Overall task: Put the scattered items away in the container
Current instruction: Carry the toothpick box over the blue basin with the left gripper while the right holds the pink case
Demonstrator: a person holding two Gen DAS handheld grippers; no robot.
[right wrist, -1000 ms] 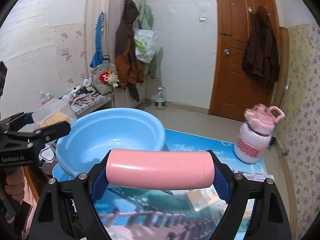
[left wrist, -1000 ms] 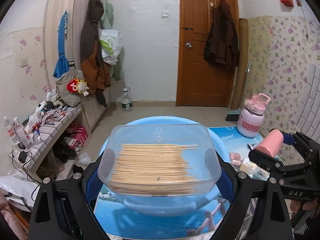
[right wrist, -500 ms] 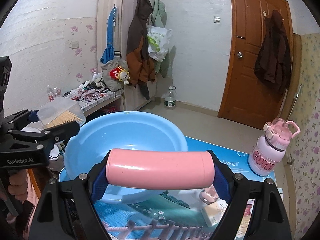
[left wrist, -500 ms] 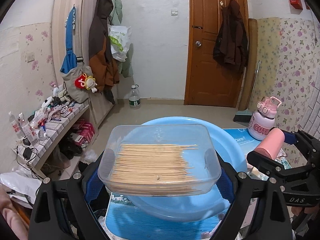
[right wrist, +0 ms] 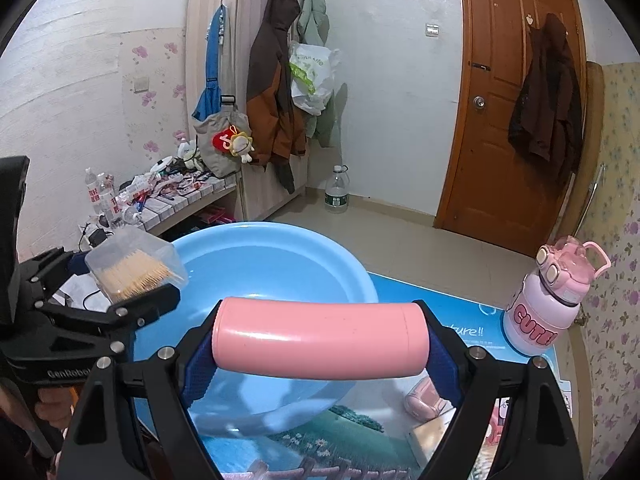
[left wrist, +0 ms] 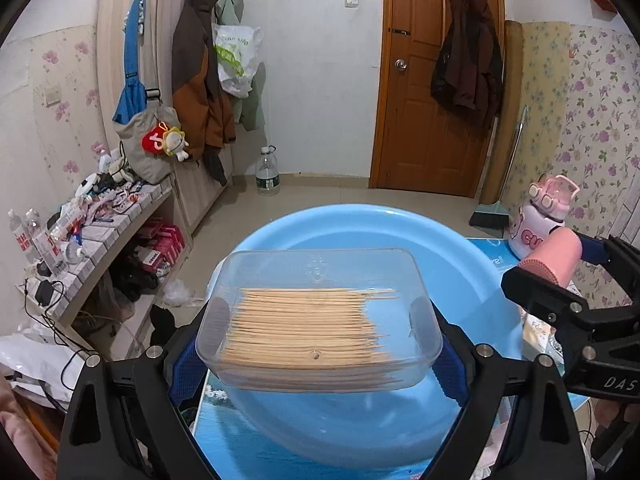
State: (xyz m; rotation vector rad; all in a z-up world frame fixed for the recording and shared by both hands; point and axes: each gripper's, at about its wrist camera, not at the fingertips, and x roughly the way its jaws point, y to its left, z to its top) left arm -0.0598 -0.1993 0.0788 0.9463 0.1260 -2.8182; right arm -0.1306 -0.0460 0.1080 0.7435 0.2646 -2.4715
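My left gripper (left wrist: 320,354) is shut on a clear plastic box of wooden toothpicks (left wrist: 320,320), held sideways over the near rim of the light blue basin (left wrist: 352,224). My right gripper (right wrist: 320,344) is shut on a pink cylinder (right wrist: 320,338), held crosswise above the basin (right wrist: 272,252) at its right side. In the left wrist view the pink cylinder (left wrist: 554,256) and the right gripper show at the right edge. From the right wrist the toothpick box (right wrist: 132,264) appears at the left, over the basin's left rim.
A pink and white bottle (right wrist: 548,304) stands on the blue printed mat (right wrist: 452,320) at the right. A small pink item (right wrist: 424,400) and a tan box (right wrist: 430,436) lie on the mat near the basin. A cluttered low shelf (left wrist: 92,224) runs along the left wall.
Both grippers have moved towards the basin with their loads, so the basin sits closer under the toothpick box and the pink cylinder. Neither grip has changed.
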